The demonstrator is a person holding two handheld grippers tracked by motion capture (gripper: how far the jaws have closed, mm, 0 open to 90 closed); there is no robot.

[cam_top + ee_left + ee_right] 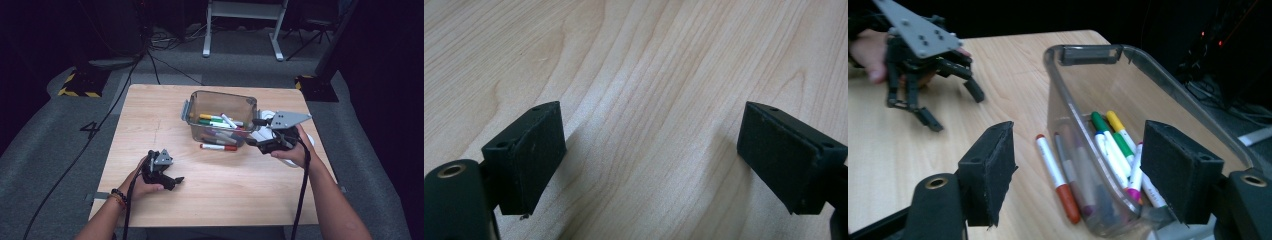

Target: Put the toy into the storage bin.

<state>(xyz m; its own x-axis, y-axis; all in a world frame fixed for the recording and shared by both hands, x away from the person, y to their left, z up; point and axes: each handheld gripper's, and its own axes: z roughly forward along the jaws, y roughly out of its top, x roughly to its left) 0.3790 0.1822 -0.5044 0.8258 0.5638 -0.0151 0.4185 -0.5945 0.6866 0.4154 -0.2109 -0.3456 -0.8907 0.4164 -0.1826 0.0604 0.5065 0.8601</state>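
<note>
High view: a clear plastic bin [220, 117] sits mid-worktop [150, 115] holding several markers; one red-capped marker [218, 147] lies just outside its near wall. The right hand-held gripper [256, 132] hovers at the bin's right end, jaws apart and empty. The next pick should probably straddle that loose marker at mid-barrel.

Left gripper view: the left hand-held gripper [649, 150] stands wide over bare wood, holding nothing.

Right gripper view: one marker outside, about five inside; the exact count is unclear through the plastic.
</note>
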